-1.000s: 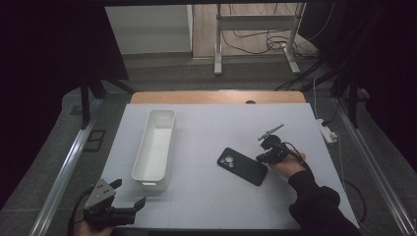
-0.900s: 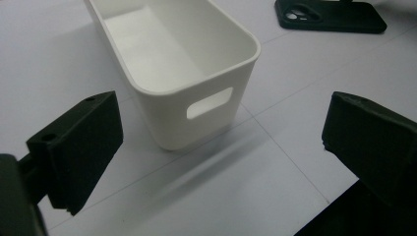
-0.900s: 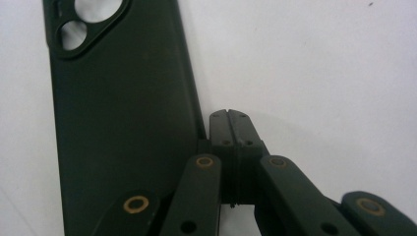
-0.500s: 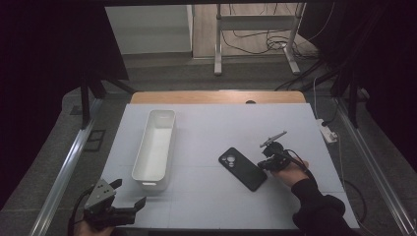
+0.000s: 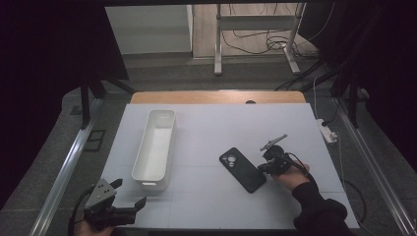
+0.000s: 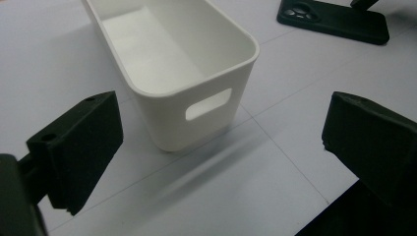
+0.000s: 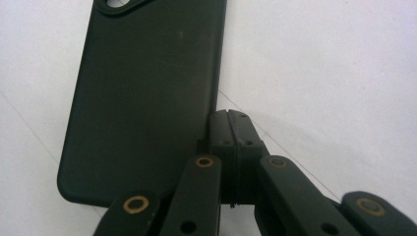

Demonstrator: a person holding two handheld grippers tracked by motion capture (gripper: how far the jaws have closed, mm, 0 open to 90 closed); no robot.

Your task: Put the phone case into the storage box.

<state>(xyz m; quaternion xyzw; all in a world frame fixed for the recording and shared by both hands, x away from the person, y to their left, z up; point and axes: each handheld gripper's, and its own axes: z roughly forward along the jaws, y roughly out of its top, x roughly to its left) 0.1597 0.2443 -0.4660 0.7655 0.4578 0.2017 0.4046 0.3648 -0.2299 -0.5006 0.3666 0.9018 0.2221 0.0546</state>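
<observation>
A black phone [image 5: 242,169] lies back up on the white table top, right of centre; its camera end points away [image 7: 147,98]. My right gripper [image 5: 262,168] is shut with nothing between its jaws, and its tips [image 7: 230,118] rest against the phone's right long edge near the lower end. A long white bin [image 5: 139,157] stands empty left of centre. At the table's near left corner my left gripper [image 5: 132,192] is open, and its jaws [image 6: 221,115] face the bin's short handle wall [image 6: 196,123] from a short way off. The phone [image 6: 334,22] lies beyond it.
A white power strip [image 5: 328,132] lies off the table's right side. A wooden strip [image 5: 216,97] runs along the far edge. Metal rails [image 5: 64,167] flank both sides of the table.
My right gripper has slid a little toward the near edge along the phone's right side, still shut. The left gripper and bin have not moved.
</observation>
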